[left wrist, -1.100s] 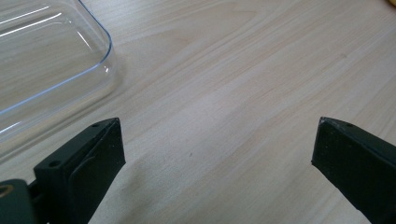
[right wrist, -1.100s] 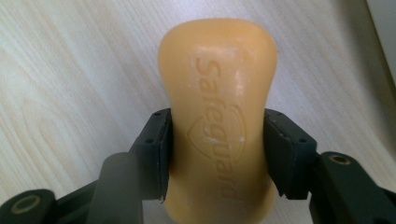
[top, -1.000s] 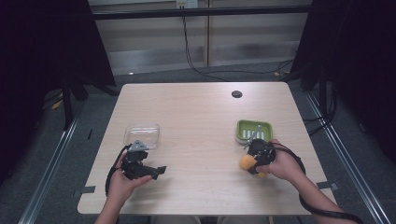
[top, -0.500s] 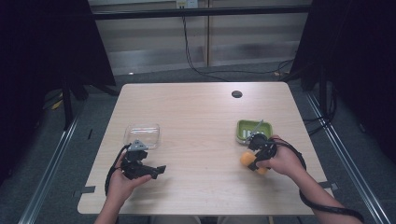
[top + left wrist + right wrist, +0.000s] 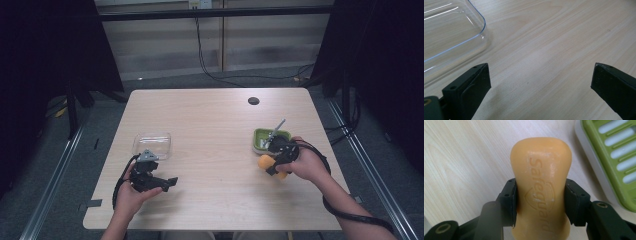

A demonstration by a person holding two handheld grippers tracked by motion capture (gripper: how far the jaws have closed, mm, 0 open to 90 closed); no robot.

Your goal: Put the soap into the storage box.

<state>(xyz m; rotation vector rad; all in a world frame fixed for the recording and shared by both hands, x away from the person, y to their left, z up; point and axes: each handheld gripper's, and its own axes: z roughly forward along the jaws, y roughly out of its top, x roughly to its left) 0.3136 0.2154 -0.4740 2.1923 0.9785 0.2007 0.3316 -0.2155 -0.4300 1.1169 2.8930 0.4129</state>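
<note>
On the surface (image 5: 215, 130), the clear container (image 5: 151, 144) lies at the left and the soap dish (image 5: 270, 140) at the right. The soap bar (image 5: 265, 161) sits just before the dish.

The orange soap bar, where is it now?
The soap bar sits clamped in the right gripper, above the table's right side just in front of the green soap dish.

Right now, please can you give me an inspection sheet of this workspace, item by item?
Surface: wooden table, dark round spot near its far edge.
Job's things: orange soap; green soap dish beside it.
Clutter: clear tray, nothing in it.
Grippers: right gripper shut on the soap; left gripper open over bare wood.
Cables: one from each gripper; more on the floor behind.
Surroundings: dark curtains, grey floor.
</note>
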